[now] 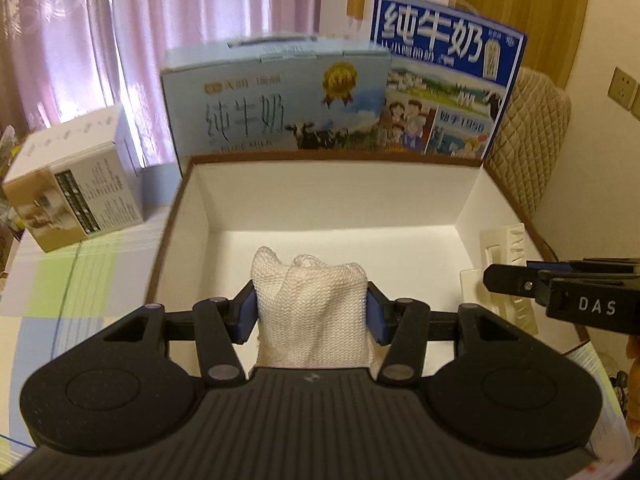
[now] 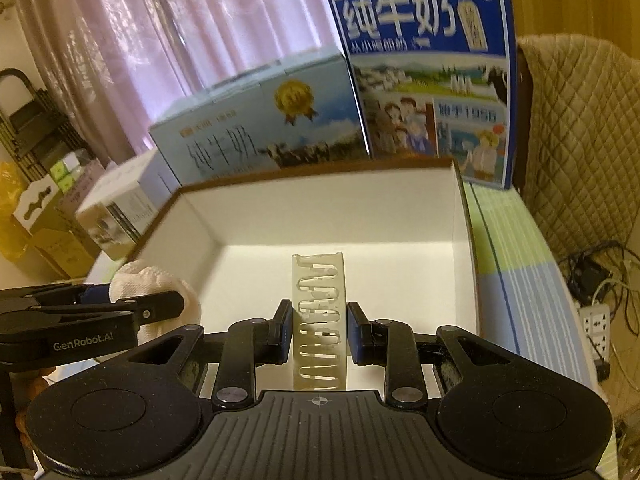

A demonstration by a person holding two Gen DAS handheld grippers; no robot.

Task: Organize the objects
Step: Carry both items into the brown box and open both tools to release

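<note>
From the left wrist we see our left gripper (image 1: 311,312) clamped on a white cloth (image 1: 310,300), over the near part of the box (image 1: 320,200). From the right wrist, our right gripper (image 2: 316,330) pinches a slotted, perhaps plastic, rack (image 2: 319,320) above the box (image 2: 332,216).

free: open box (image 1: 192,216) interior bare ahead of both loads (white floor, walls all round) | blocked: milk cartons (image 1: 276,100) behind far wall; small carton (image 1: 76,196) left on counter (image 1: 80,280)
</note>
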